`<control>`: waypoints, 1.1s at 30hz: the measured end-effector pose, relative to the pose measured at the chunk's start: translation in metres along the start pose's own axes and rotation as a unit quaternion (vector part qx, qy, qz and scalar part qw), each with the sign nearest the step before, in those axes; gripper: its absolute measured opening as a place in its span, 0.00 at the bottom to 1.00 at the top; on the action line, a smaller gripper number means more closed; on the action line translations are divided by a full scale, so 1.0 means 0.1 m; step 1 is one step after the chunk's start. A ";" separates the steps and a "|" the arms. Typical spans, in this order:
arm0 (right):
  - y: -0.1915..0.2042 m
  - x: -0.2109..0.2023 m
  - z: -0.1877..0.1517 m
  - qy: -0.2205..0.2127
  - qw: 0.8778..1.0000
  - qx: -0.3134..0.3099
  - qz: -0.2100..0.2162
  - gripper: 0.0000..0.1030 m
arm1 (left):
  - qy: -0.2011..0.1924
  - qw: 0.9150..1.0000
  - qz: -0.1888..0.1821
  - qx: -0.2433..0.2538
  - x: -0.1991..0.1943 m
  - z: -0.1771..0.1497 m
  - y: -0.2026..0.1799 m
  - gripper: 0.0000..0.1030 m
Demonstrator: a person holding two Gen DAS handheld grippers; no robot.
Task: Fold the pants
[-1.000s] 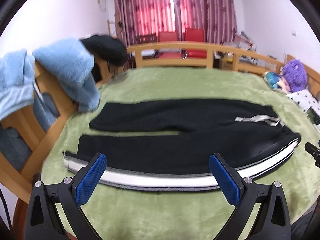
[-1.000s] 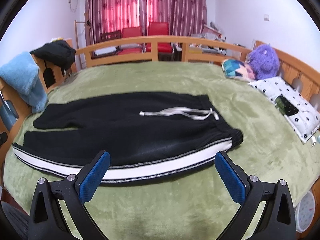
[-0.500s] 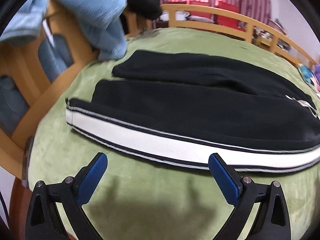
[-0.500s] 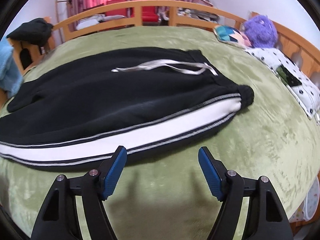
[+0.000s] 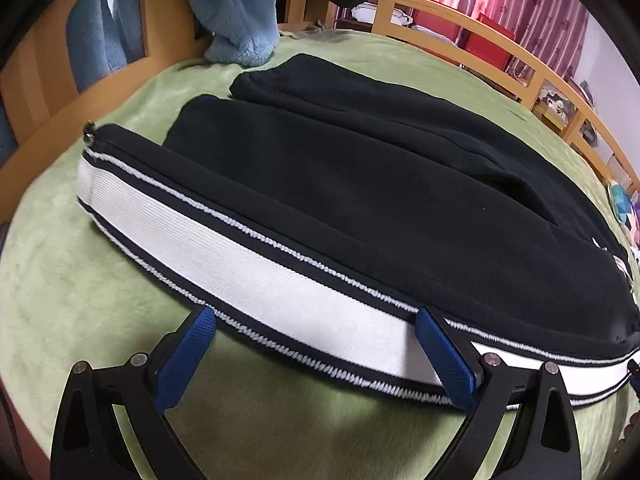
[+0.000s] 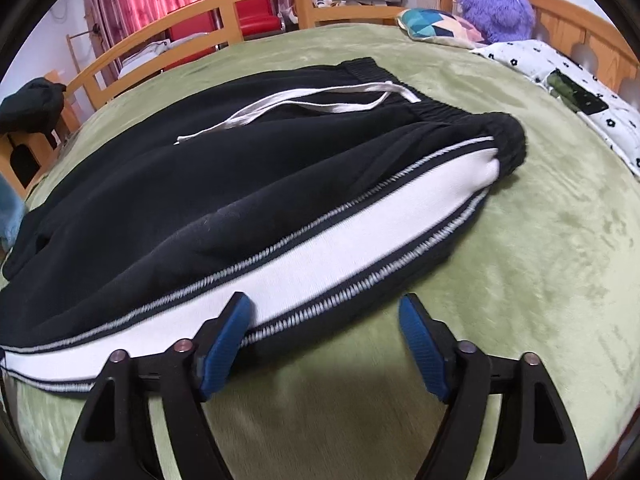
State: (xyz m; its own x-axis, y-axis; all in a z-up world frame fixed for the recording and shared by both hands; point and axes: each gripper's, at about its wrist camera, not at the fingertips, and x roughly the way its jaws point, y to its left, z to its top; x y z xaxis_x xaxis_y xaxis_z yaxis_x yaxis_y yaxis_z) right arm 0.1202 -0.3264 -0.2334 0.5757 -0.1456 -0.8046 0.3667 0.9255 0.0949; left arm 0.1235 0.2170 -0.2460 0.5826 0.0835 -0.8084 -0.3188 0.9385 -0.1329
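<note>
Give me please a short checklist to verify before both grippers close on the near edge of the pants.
1. Pants lie flat on the green blanket: ok.
2. Left gripper open, white stripe edge between its fingers: ok.
3. Right gripper jaws opening, stripe edge between them, not gripped: ok.
4. Fingers catch only the pants, not the blanket: cannot tell.
5. Drawstring lies on top, away from both grippers: ok.
6. Far leg free of the blue towel: ok.
</note>
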 end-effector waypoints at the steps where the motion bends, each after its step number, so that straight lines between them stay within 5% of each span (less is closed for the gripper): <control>1: 0.01 0.04 0.02 0.000 1.000 0.002 -0.001 0.78 | -0.003 1.000 0.001 -0.002 0.02 0.01 -0.02 0.97; 5: 0.04 0.17 0.12 -0.004 1.000 0.009 0.006 0.80 | 0.001 1.000 0.013 -0.006 0.11 0.07 -0.09 0.96; 8: 0.05 0.22 0.16 -0.019 1.000 0.020 0.014 0.77 | -0.001 1.000 0.019 -0.010 0.14 0.11 -0.14 0.82; 13: 0.18 0.18 0.16 -0.050 0.997 -0.026 -0.045 0.31 | -0.009 1.000 0.007 -0.002 0.09 0.13 -0.16 0.29; 16: 0.10 0.09 0.12 -0.059 0.997 -0.019 -0.045 0.15 | -0.014 1.000 -0.006 0.011 -0.02 0.13 -0.17 0.15; 19: -0.03 -0.07 0.07 -0.063 0.998 0.001 -0.027 0.07 | -0.028 0.999 -0.019 0.019 -0.21 0.10 -0.11 0.13; 33: -0.11 -0.68 -0.33 -0.071 0.997 -0.014 -0.023 0.04 | -0.010 0.999 -0.044 -0.011 -0.61 -0.27 0.40 0.10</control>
State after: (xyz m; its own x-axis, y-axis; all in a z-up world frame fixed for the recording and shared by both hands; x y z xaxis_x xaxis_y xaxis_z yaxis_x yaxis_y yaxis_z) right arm 0.0526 -0.3156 -0.1992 0.6569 -0.2336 -0.7169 0.3758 0.9257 0.0427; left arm 0.0550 0.2405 -0.2172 0.6234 0.0084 -0.7819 -0.2826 0.9348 -0.2153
